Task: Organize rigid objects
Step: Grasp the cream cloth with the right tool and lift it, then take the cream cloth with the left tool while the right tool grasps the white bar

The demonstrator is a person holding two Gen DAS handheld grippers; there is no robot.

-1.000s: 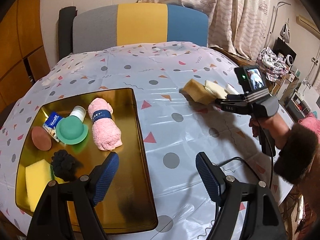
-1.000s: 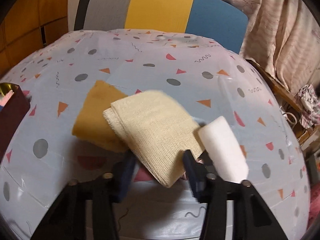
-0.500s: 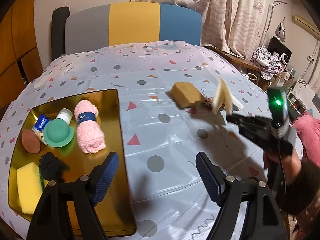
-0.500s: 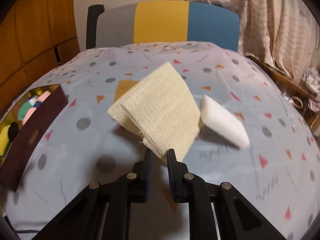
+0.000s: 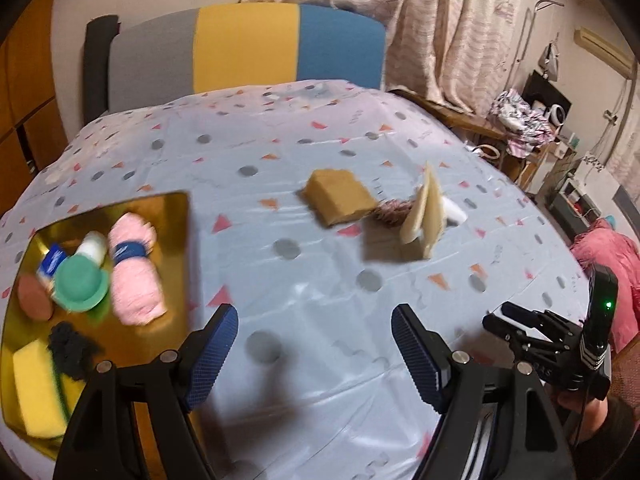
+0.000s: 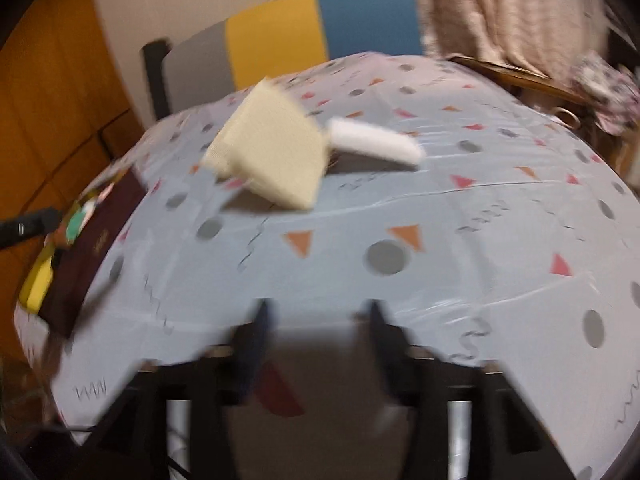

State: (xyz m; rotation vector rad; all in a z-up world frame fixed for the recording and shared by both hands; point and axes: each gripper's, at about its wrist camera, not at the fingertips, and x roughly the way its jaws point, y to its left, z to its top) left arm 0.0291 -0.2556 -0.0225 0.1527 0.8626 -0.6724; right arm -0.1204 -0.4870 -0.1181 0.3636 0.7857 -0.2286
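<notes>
A folded cream cloth (image 5: 424,216) (image 6: 272,156) stands tilted on edge over the spotted tablecloth, casting a shadow below it. It is free of both grippers. Beside it are a mustard sponge (image 5: 340,198), a pinkish scrubber (image 5: 394,212) and a white roll (image 5: 454,210) (image 6: 376,144). My right gripper (image 6: 318,320) (image 5: 504,318) is back at the near table edge. Its jaws are opening and hold nothing. My left gripper (image 5: 314,320) hangs open and empty above the table, right of the gold tray (image 5: 172,240).
The tray holds a pink towel roll (image 5: 134,272), a green cap (image 5: 82,280), a yellow sponge (image 5: 34,392), a black scrunchy (image 5: 72,350) and small items. A grey, yellow and blue chair (image 5: 248,48) stands behind the table. Cluttered shelves (image 5: 532,128) lie far right.
The right gripper shut on the cream cloth, lifted it, then drew back toward the near edge and opened. The cloth is out of its jaws. The left gripper drifted slightly sideways.
</notes>
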